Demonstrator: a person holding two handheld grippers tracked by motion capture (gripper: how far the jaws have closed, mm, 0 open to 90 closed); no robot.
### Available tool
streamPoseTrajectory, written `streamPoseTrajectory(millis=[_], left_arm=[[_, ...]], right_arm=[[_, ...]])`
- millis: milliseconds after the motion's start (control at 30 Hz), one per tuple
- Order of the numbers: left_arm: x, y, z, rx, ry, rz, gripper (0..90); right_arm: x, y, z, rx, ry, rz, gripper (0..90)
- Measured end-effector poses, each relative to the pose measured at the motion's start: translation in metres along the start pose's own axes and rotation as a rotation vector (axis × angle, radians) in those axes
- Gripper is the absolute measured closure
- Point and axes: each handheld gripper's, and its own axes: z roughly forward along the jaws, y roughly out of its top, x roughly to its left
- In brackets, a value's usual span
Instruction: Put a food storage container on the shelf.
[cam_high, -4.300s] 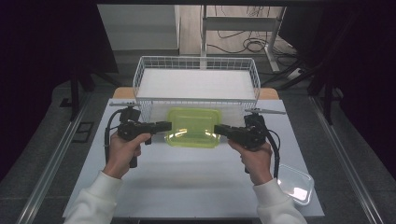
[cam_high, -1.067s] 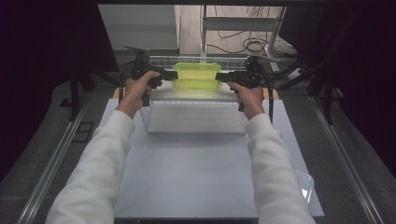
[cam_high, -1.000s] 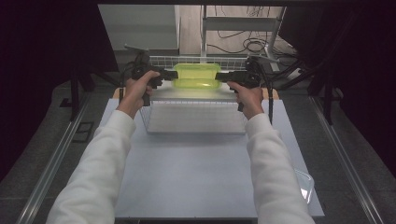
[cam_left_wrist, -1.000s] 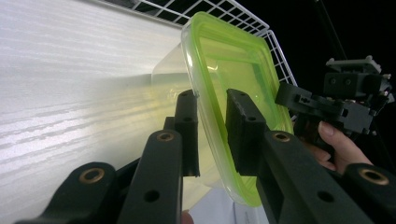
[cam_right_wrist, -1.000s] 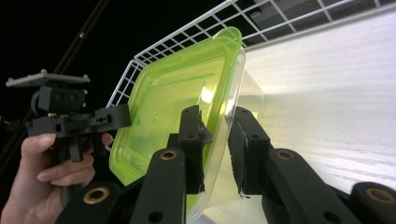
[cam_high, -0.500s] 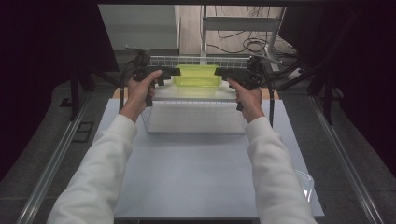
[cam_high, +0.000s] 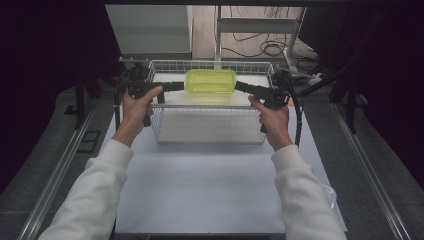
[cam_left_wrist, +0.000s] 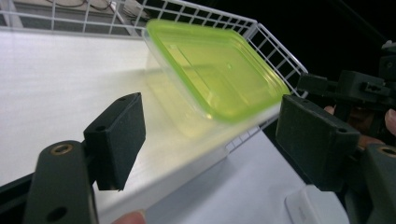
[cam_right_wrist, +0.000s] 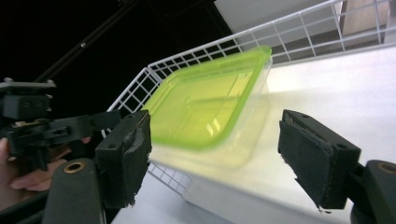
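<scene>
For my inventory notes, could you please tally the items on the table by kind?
Wire basket: 1
Green-lidded container: 1
Clear lid at the table's right edge: 1
Grippers: 2, left gripper and right gripper
Total: 5

Both tools have let go of the green-lidded container (cam_high: 210, 81), now lying inside the wire basket (cam_high: 207, 131).
</scene>
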Motion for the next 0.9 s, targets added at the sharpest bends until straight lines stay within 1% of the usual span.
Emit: streamPoseTrajectory(millis=[33,167,233,333,433,467,567,633,700,800,900], left_arm=[[-0.004,-0.006,-0.005,0.001,0.003,0.018,23.8],[-0.014,-0.025,-0.017,-0.01,-0.006,0.045,23.9],[-0.017,-0.034,-0.022,-0.006,-0.007,0.053,23.9],[-0.021,-0.049,-0.03,0.008,-0.006,0.07,24.0],[-0.024,-0.064,-0.037,0.024,0.009,0.093,24.2],[-0.024,-0.068,-0.039,0.028,0.008,0.094,24.2],[-0.025,-0.082,-0.042,0.041,-0.006,0.096,24.2],[-0.025,-0.093,-0.044,0.053,-0.007,0.1,24.3],[-0.026,-0.103,-0.045,0.069,-0.003,0.107,24.3],[-0.027,-0.118,-0.046,0.092,0.002,0.113,24.3],[-0.029,-0.133,-0.047,0.115,0.02,0.124,24.3]], right_arm=[[0.002,-0.004,-0.003,-0.002,0.003,-0.008,25.4],[0.014,-0.02,-0.015,-0.002,0.002,-0.05,25.3],[0.02,-0.027,-0.022,0.015,0.001,-0.077,25.3],[0.027,-0.036,-0.035,0.05,-0.019,-0.138,25.2],[0.031,-0.046,-0.048,0.085,-0.027,-0.18,25.2],[0.032,-0.051,-0.053,0.104,-0.025,-0.2,25.2],[0.033,-0.064,-0.066,0.125,-0.028,-0.229,25.2],[0.032,-0.074,-0.073,0.14,-0.025,-0.236,24.6],[0.03,-0.086,-0.081,0.159,-0.028,-0.236,24.3],[0.027,-0.1,-0.089,0.176,-0.036,-0.248,23.5],[0.025,-0.116,-0.096,0.195,-0.048,-0.267,22.8]])
